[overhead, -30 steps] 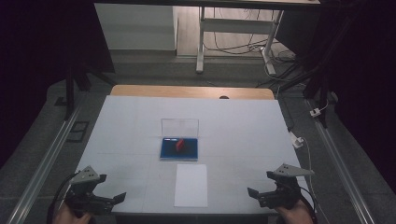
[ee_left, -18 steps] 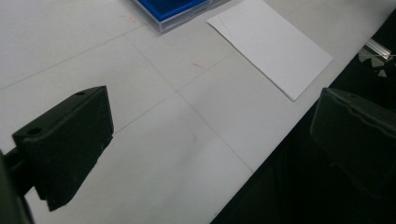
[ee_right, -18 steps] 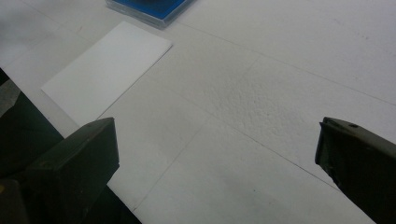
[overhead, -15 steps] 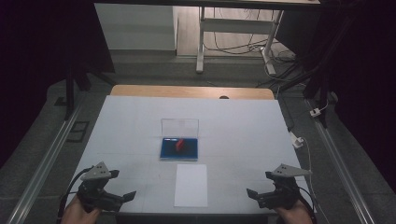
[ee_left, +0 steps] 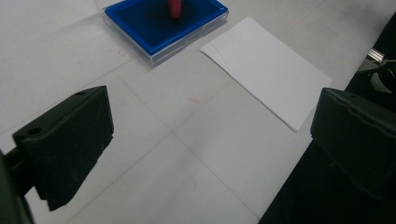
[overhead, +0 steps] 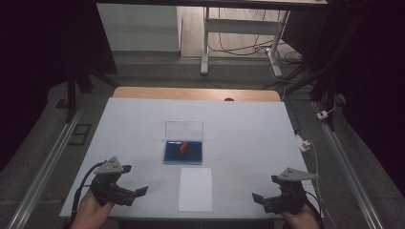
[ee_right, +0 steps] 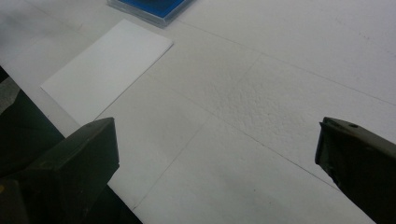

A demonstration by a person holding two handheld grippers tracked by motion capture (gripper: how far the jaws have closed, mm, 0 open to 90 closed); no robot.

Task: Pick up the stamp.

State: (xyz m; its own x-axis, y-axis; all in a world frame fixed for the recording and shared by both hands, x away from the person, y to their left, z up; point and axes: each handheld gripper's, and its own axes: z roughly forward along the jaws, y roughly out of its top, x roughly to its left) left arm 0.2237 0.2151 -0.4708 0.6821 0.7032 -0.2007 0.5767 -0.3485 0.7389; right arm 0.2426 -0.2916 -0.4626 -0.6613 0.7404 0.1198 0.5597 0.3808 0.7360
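Paper (overhead: 195, 189) lies between both tools — left tool (overhead: 141, 192), right tool (overhead: 256, 197).

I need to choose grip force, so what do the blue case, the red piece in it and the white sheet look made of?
Blue case: clear hard plastic likely, glossy see-through lid and rim; blue matte inlay. Red piece: small, matte; perhaps rubber or plastic, unclear. White sheet: thin, flat, matte paper, seemingly two stacked.

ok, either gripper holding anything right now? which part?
Nothing is held. The left gripper and right gripper are both open over the bare table, short of the paper sheet and the blue case.
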